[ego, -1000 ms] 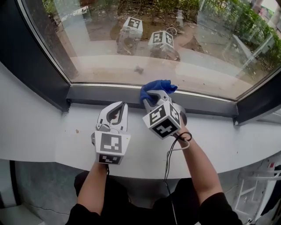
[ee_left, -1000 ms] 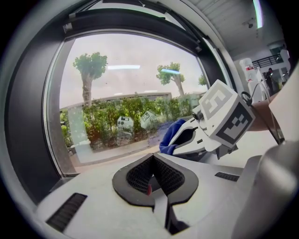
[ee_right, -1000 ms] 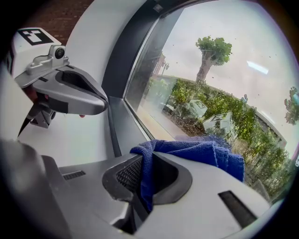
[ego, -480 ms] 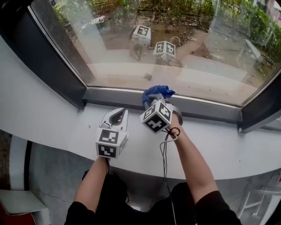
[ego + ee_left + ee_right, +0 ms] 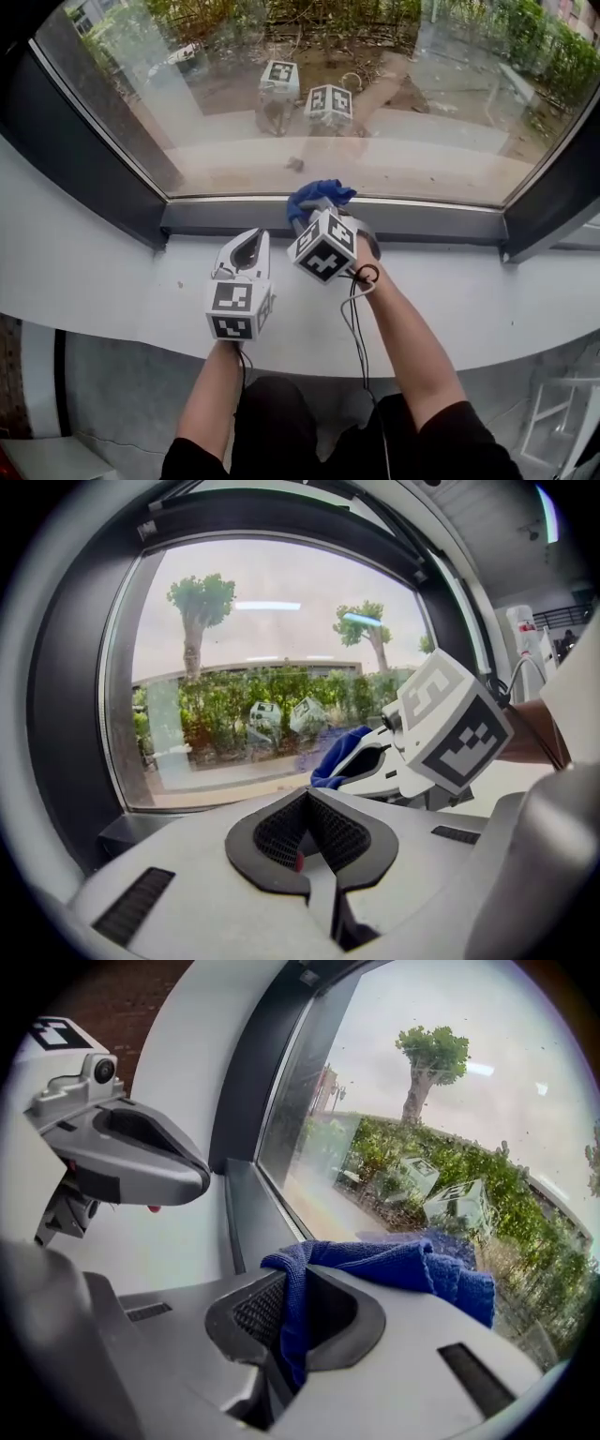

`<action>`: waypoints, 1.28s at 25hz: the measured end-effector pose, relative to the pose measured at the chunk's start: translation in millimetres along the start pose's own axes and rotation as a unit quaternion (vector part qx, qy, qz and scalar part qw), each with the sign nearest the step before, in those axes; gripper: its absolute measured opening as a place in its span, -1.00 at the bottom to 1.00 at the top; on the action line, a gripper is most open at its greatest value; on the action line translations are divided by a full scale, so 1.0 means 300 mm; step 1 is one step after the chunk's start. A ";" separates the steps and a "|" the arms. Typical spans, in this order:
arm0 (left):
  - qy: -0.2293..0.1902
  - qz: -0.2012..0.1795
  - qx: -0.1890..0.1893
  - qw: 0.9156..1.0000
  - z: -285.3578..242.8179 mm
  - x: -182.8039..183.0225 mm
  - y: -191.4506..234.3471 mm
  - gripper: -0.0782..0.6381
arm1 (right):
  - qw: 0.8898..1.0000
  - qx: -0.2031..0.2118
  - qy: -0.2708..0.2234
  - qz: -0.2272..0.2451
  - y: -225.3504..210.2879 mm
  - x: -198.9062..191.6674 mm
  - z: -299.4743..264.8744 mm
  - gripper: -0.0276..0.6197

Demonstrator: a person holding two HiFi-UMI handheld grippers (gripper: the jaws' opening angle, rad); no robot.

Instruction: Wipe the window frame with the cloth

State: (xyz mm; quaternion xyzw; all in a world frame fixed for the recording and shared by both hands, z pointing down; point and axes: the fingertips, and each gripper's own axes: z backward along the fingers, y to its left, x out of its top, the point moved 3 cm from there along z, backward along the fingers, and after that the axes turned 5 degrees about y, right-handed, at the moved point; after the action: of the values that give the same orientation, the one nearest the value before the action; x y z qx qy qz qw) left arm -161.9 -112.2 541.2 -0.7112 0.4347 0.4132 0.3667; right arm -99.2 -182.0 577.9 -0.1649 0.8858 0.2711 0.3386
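A blue cloth (image 5: 317, 196) (image 5: 394, 1265) (image 5: 337, 755) is pinched in my right gripper (image 5: 313, 208), whose jaws are shut on it. The cloth's bunched end rests against the dark grey window frame (image 5: 225, 216) at the bottom of the glass, near its middle. My left gripper (image 5: 246, 242) lies on the white sill (image 5: 112, 272) just left of the right one, tips short of the frame. Its jaws are shut with nothing between them (image 5: 314, 803). In the right gripper view the left gripper (image 5: 131, 1152) shows at the upper left.
The window pane (image 5: 375, 103) fills the upper half of the head view and mirrors both marker cubes. Dark frame uprights rise at the left (image 5: 84, 141) and right (image 5: 562, 178). The sill's front edge (image 5: 309, 361) runs across below my forearms.
My right gripper with the cloth has slid a little to the left along the bottom frame. The left gripper stays on the sill beside it. The head view has shifted.
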 end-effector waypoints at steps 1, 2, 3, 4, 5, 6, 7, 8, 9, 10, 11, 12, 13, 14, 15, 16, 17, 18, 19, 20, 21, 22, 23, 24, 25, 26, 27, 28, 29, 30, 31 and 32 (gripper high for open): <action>-0.001 0.001 -0.005 1.000 -0.006 -0.012 -0.005 -0.77 | 1.000 -0.002 0.000 0.002 0.002 -0.003 0.000 -0.84; -0.002 0.001 -0.009 1.000 -0.011 -0.020 -0.010 -0.77 | 1.000 -0.005 0.001 0.004 0.004 -0.006 0.000 -0.84; -0.005 -0.003 -0.011 1.000 -0.013 -0.022 -0.012 -0.77 | 1.000 -0.008 0.002 0.008 0.002 -0.004 0.000 -0.84; -0.010 -0.011 -0.012 1.000 -0.013 -0.017 -0.011 -0.77 | 1.000 -0.010 0.003 0.012 -0.003 0.004 0.001 -0.84; -0.014 -0.019 -0.015 1.000 -0.013 -0.009 -0.010 -0.77 | 1.000 -0.013 0.004 0.015 -0.010 0.013 0.002 -0.84; -0.018 -0.025 -0.022 0.999 -0.013 -0.003 -0.011 -0.77 | 1.000 -0.017 0.005 0.015 -0.015 0.020 0.005 -0.84; -0.019 -0.026 -0.031 0.999 -0.013 -0.002 -0.016 -0.77 | 1.000 -0.020 0.007 0.014 -0.014 0.021 0.006 -0.84; -0.019 -0.024 -0.040 0.999 -0.014 -0.007 -0.025 -0.77 | 1.000 -0.022 0.010 0.011 -0.009 0.015 0.006 -0.84; -0.019 -0.018 -0.049 0.998 -0.014 -0.015 -0.039 -0.77 | 1.000 -0.022 0.015 0.008 -0.001 0.002 0.004 -0.84; -0.020 -0.013 -0.056 0.998 -0.014 -0.020 -0.053 -0.77 | 1.000 -0.020 0.020 0.004 0.008 -0.013 0.003 -0.84; -0.022 -0.011 -0.063 0.998 -0.014 -0.019 -0.065 -0.77 | 1.000 -0.018 0.024 0.000 0.012 -0.022 0.003 -0.84; -0.026 -0.014 -0.071 0.997 -0.015 -0.011 -0.072 -0.77 | 0.999 -0.020 0.024 -0.003 0.007 -0.023 0.005 -0.84; -0.030 -0.018 -0.079 0.996 -0.019 0.000 -0.075 -0.77 | 0.999 -0.027 0.023 -0.004 -0.005 -0.019 0.010 -0.84; -0.033 -0.021 -0.086 0.996 -0.024 0.005 -0.078 -0.77 | 0.999 -0.036 0.022 -0.002 -0.017 -0.019 0.019 -0.84; -0.034 -0.017 -0.091 0.995 -0.030 0.002 -0.083 -0.77 | 0.999 -0.045 0.021 0.004 -0.027 -0.026 0.028 -0.84; -0.033 -0.010 -0.094 0.995 -0.037 -0.006 -0.091 -0.77 | 0.999 -0.049 0.019 0.010 -0.035 -0.037 0.035 -0.84; -0.031 -0.004 -0.098 0.995 -0.043 -0.015 -0.103 -0.77 | 0.999 -0.048 0.016 0.013 -0.041 -0.047 0.041 -0.84; -0.031 -0.004 -0.102 0.994 -0.048 -0.021 -0.117 -0.77 | 0.999 -0.044 0.013 0.014 -0.044 -0.054 0.044 -0.84; -0.034 -0.007 -0.105 0.994 -0.050 -0.022 -0.132 -0.77 | 0.999 -0.040 0.010 0.015 -0.046 -0.058 0.046 -0.84; -0.037 -0.012 -0.107 0.993 -0.048 -0.021 -0.144 -0.77 | 0.999 -0.037 0.006 0.017 -0.045 -0.060 0.047 -0.84; -0.040 -0.017 -0.110 0.993 -0.043 -0.018 -0.153 -0.77 | 0.999 -0.036 0.003 0.019 -0.044 -0.060 0.046 -0.84; -0.042 -0.020 -0.114 0.992 -0.036 -0.014 -0.164 -0.77 | 0.999 -0.036 0.001 0.021 -0.044 -0.060 0.045 -0.84; -0.044 -0.026 -0.119 0.992 -0.027 -0.011 -0.177 -0.77 | 0.999 -0.035 0.002 0.022 -0.046 -0.062 0.046 -0.84; -0.046 -0.037 -0.121 0.991 -0.014 -0.008 -0.190 -0.77 | 0.999 -0.034 0.005 0.024 -0.047 -0.065 0.047 -0.84; -0.047 -0.052 -0.121 0.990 0.001 -0.008 -0.201 -0.77 | 0.999 -0.032 0.009 0.027 -0.047 -0.068 0.048 -0.84; -0.046 -0.066 -0.118 0.990 0.015 -0.011 -0.207 -0.77 | 0.999 -0.029 0.013 0.029 -0.045 -0.070 0.048 -0.84; -0.044 -0.076 -0.115 0.989 0.025 -0.014 -0.210 -0.77 | 0.999 -0.029 0.013 0.032 -0.044 -0.069 0.049 -0.84; -0.043 -0.084 -0.110 0.989 0.030 -0.016 -0.210 -0.77 | 0.999 -0.030 0.011 0.035 -0.047 -0.068 0.052 -0.84; -0.044 -0.090 -0.103 0.990 0.032 -0.016 -0.211 -0.77 | 0.999 -0.034 0.007 0.037 -0.052 -0.066 0.056 -0.84; -0.046 -0.092 -0.095 0.990 0.033 -0.014 -0.212 -0.77 | 0.998 -0.039 0.004 0.038 -0.057 -0.066 0.060 -0.84; -0.050 -0.087 -0.087 0.991 0.036 -0.011 -0.212 -0.77 | 0.998 -0.044 0.003 0.041 -0.059 -0.067 0.063 -0.84; -0.054 -0.075 -0.080 0.993 0.041 -0.007 -0.210 -0.77 | 0.998 -0.047 0.003 0.044 -0.057 -0.068 0.063 -0.84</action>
State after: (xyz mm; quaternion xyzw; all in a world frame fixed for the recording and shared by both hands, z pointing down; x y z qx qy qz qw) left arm -107.8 -78.6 548.6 -0.7454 0.3258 0.4557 0.3614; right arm -66.8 -182.2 573.8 -0.1420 0.8794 0.3266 0.3158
